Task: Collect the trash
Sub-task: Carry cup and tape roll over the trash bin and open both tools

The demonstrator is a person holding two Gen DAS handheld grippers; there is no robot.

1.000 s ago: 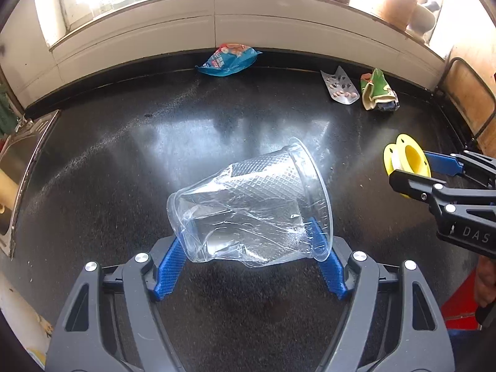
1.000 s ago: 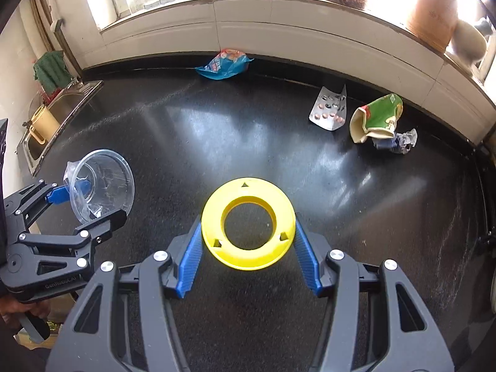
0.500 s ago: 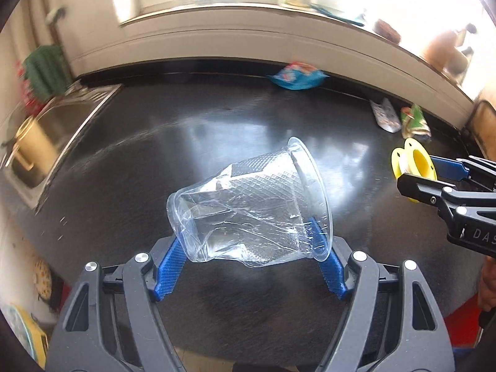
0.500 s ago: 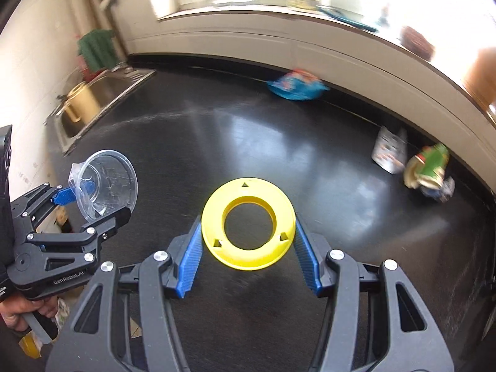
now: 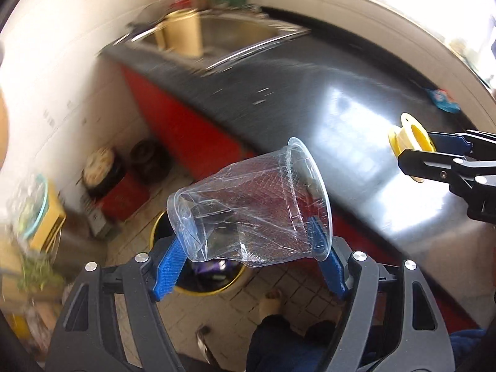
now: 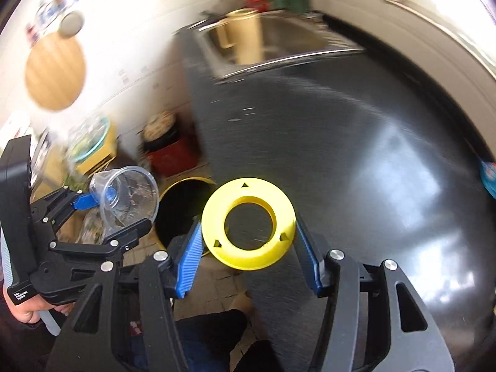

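Above the bin [image 5: 198, 282], left gripper [image 5: 251, 254] clamps a crushed cup [image 5: 248, 207]; beside it, over the counter [image 6: 372, 161] edge, right gripper [image 6: 248, 245] clamps a yellow spool [image 6: 248, 223].

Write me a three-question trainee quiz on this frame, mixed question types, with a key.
1. True or false: the left tongs hold a crumpled clear plastic cup.
2. What do the right tongs grip? A) a blister pack B) a yellow ring C) a snack wrapper
3. In the left wrist view, what stands on the floor beneath the cup?

Key:
1. True; its blue pads press the cup's two sides.
2. B
3. A yellow-rimmed bin, open at the top, with something dark inside.
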